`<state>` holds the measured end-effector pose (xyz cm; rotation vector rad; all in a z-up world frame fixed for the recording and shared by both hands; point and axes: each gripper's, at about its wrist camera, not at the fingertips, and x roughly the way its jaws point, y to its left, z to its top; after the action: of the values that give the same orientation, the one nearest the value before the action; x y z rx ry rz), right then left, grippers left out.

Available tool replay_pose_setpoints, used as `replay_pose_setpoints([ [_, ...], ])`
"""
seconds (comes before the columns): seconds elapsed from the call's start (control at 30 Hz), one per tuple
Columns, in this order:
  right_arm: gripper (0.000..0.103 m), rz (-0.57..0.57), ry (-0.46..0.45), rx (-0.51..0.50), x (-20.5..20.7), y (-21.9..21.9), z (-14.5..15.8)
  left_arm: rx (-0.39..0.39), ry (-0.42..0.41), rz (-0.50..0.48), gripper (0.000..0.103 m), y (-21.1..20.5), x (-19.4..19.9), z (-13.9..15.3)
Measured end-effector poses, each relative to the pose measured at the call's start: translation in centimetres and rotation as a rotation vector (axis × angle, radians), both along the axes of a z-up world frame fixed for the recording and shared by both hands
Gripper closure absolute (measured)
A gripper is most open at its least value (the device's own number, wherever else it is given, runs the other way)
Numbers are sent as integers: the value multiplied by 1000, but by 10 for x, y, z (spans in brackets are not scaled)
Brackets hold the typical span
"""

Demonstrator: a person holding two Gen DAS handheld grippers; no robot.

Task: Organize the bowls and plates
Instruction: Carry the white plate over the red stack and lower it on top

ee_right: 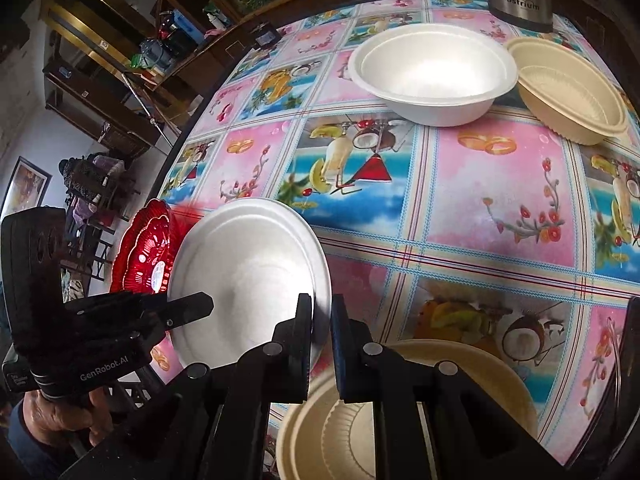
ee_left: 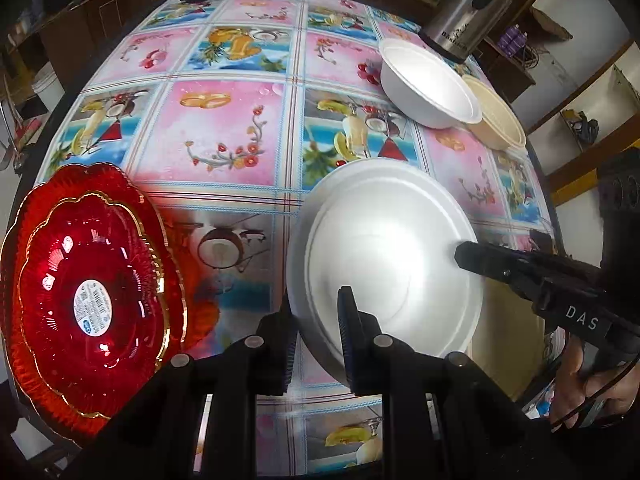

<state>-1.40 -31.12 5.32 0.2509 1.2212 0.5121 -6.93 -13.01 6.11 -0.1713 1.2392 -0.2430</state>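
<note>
Grippers both pinch one white foam plate: left gripper clamps its near rim, right gripper its opposite edge, likely a handover. Red plates stacked left, probable destination. White bowl and beige bowl sit beyond, grouped.

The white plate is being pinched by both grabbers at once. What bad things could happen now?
1. The white plate looks like thin foam, and the left gripper and right gripper clamp opposite edges, so pulling apart could bend or crack it.
2. It is tilted off the table, so a loose pinch might drop it.
3. The red plates lie close by at the table's edge, so a swing could knock them off.
</note>
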Motion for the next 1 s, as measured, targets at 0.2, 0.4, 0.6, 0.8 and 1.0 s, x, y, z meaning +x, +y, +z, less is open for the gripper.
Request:
replay_pose_setpoints([
  [0.2, 92, 10, -20, 19, -3, 9, 9, -9, -21, 16, 85, 13, -6, 7],
  [0.4, 92, 20, -30, 25, -7, 22, 17, -26, -38, 29, 85, 26, -11, 13],
  [0.6, 92, 32, -42, 25, -9, 34, 24, -44, -61, 45, 85, 42, -18, 21],
  [0.8, 92, 66, -64, 16, -11, 56, 34, -56, -87, 80, 85, 66, -27, 29],
  [1.0, 92, 124, -73, 5, -11, 91, 38, -62, -93, 146, 84, 102, -35, 29],
])
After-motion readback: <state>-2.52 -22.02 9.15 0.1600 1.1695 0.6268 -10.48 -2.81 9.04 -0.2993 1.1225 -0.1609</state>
